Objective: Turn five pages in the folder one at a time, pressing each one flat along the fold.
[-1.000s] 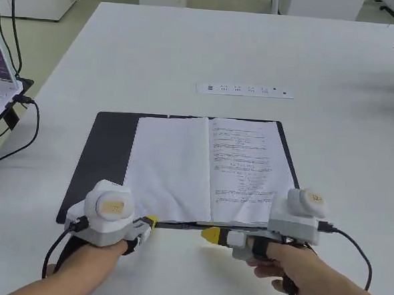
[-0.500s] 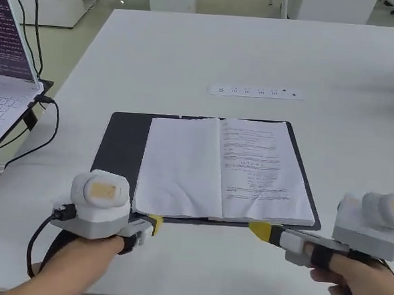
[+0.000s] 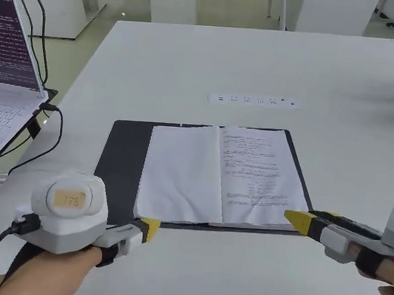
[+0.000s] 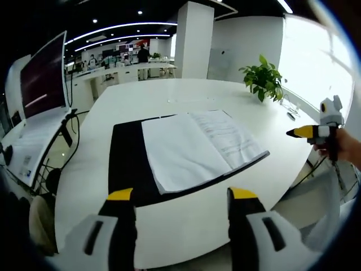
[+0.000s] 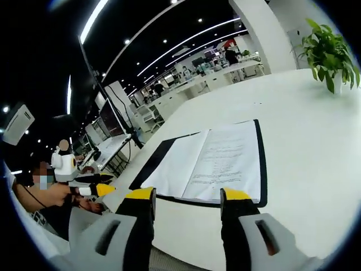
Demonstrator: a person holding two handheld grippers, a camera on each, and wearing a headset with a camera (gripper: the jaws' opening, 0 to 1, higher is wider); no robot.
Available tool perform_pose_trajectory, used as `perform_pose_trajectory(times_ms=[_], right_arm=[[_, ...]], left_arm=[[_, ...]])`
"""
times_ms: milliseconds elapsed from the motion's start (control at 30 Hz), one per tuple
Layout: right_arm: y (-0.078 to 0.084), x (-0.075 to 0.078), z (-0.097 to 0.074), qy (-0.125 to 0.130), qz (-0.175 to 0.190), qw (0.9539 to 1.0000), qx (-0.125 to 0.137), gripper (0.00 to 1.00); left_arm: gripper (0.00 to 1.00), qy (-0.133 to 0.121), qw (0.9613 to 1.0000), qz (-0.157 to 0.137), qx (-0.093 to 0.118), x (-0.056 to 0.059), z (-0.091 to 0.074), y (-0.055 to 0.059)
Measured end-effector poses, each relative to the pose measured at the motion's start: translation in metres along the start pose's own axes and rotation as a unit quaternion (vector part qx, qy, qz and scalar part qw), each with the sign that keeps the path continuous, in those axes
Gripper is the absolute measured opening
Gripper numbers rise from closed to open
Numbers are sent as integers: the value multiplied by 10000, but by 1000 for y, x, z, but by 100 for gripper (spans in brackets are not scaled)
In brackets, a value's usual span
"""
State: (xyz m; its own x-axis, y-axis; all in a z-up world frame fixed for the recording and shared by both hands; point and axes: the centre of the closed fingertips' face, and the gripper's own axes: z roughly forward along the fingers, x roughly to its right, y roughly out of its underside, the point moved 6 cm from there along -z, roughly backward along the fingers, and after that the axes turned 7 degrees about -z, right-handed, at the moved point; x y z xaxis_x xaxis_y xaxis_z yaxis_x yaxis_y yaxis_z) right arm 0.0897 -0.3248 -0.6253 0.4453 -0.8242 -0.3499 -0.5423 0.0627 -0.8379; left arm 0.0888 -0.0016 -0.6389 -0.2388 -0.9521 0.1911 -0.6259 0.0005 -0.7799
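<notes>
A black folder [image 3: 121, 169] lies open and flat on the white table, with a blank page [image 3: 182, 173] on the left and a printed page [image 3: 259, 175] on the right. My left gripper [image 3: 149, 227] hovers off the folder's near left corner, and in its own view its jaws stand open [image 4: 180, 195] with nothing between them, short of the folder [image 4: 127, 164]. My right gripper [image 3: 299, 221] hangs off the near right corner, apart from the paper. In its own view its jaws are open [image 5: 189, 195] and empty in front of the folder [image 5: 151, 165].
An open laptop [image 3: 7, 76] with a black cable [image 3: 47, 132] sits at the left table edge. A white power strip [image 3: 253, 100] lies beyond the folder. A potted plant [image 4: 264, 79] stands at the far right. The table's near edge runs just under both grippers.
Both grippers have drawn apart and back from the folder's near edge, the right one farther to the right. The pages lie as before. The head camera has shifted.
</notes>
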Motion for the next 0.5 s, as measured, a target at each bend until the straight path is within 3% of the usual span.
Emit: perform_pose_trajectory(times_ms=[133, 333, 500], right_arm=[[-1, 9, -9, 424, -180, 9988, 137, 63], [-1, 25, -21, 828, -264, 9956, 346, 83], [-4, 35, -29, 1081, -267, 9925, 502, 95]], left_arm=[[76, 47, 9999, 38, 159, 2, -9, -6], [94, 33, 9995, 62, 314, -2, -15, -10], [99, 34, 9993, 58, 381, -4, -21, -13]])
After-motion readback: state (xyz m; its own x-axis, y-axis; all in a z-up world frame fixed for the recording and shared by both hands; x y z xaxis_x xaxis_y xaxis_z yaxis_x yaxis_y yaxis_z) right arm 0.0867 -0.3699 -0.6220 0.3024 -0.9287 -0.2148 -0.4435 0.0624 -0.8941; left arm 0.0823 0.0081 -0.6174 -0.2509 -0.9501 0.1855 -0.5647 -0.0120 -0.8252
